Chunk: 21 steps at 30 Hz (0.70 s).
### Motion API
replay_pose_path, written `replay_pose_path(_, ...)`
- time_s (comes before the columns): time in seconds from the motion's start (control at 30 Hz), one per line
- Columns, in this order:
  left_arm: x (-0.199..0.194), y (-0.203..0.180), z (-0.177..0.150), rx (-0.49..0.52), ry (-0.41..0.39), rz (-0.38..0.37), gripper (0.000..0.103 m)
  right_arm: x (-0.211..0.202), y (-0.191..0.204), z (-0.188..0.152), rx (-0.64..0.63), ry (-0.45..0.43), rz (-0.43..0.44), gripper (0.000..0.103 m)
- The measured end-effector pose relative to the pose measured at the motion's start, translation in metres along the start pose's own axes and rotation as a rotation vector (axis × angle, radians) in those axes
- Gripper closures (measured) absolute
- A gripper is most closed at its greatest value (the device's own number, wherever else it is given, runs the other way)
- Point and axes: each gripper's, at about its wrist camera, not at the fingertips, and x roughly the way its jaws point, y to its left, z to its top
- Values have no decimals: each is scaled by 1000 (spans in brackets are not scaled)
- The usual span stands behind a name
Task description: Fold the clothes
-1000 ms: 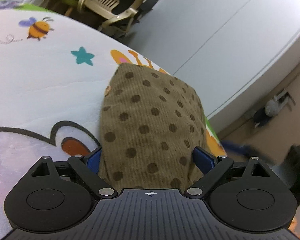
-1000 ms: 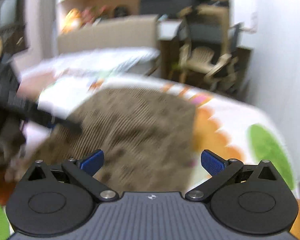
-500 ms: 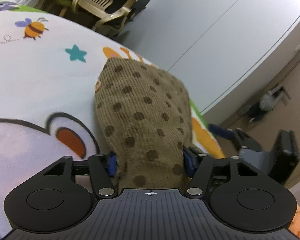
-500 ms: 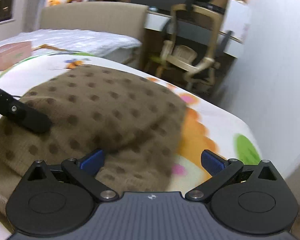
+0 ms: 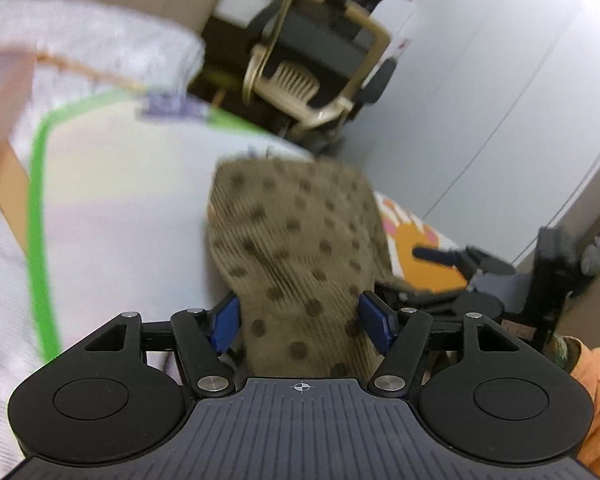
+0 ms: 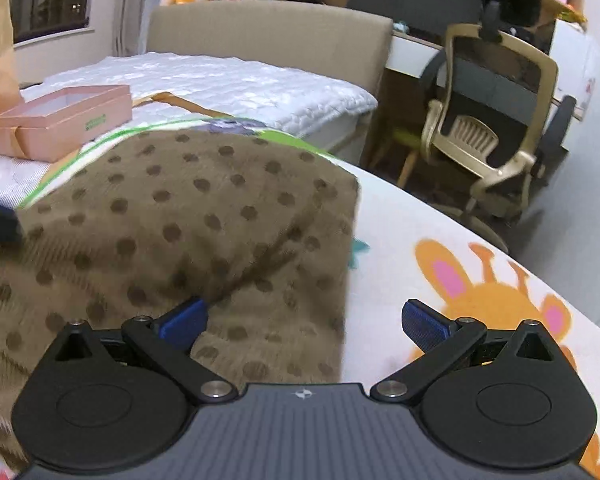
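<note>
Two grippers work one brown polka-dot corduroy garment (image 6: 188,216), which lies on a cartoon-print blanket (image 6: 480,280) spread over the bed.

From the left wrist camera, the left gripper (image 5: 300,316) has a bunched edge of the garment running up between its blue pads (image 5: 374,318). Its jaws have just been opening a little, after closing in; the cloth fills most of the gap, the right pad appears to touch it, and a sliver of space shows beside the left pad, so a firm clamp cannot be confirmed. That view is smeared with motion blur. The right gripper's body shows dark at that view's right edge.

From the right wrist camera, the right gripper (image 6: 302,320) has its jaws wide apart. Its left pad (image 6: 184,318) rests on or just over the cloth near the garment's right edge, while the other pad hangs above bare blanket; nothing is pinched.

By my reading, the step in hand is carrying one edge of the garment across to make a fold, with the left side leading. The next move calls for the right gripper to close on the near corner so both sides travel together, then for the lifted edge to be laid squarely onto the rest of the garment. A pink cardboard box (image 6: 66,120) sits well clear, beyond the cloth.
</note>
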Motion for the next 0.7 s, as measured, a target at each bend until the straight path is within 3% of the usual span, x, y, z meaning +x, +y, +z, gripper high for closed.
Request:
replay_pose_path(0.13, -5, -3, 19, -15, -80, -40, 34, -17, -10, -11, 19, 15, 51, 0)
replay_pose_path(0.3, 49, 3, 46, -96, -61, -61, 34, -31, 2, -16, -31, 2, 65, 0)
replay_pose_path(0.37, 73, 9, 55, -135, -63, -61, 34, -35, 10, -19, -29, 0, 113, 0)
replay_pose_path(0.5, 103, 12, 70, -103, -48, -21, 35, -39, 21, -21, -66, -23, 135, 0)
replay_pose_path(0.6, 91, 7, 68, -58, -43, 13, 36, -42, 14, -19, -56, -33, 128, 0)
replay_pose_path(0.7, 55, 4, 48, -2, -36, 14, 32, -60, 8, -22, -54, -66, 131, 0)
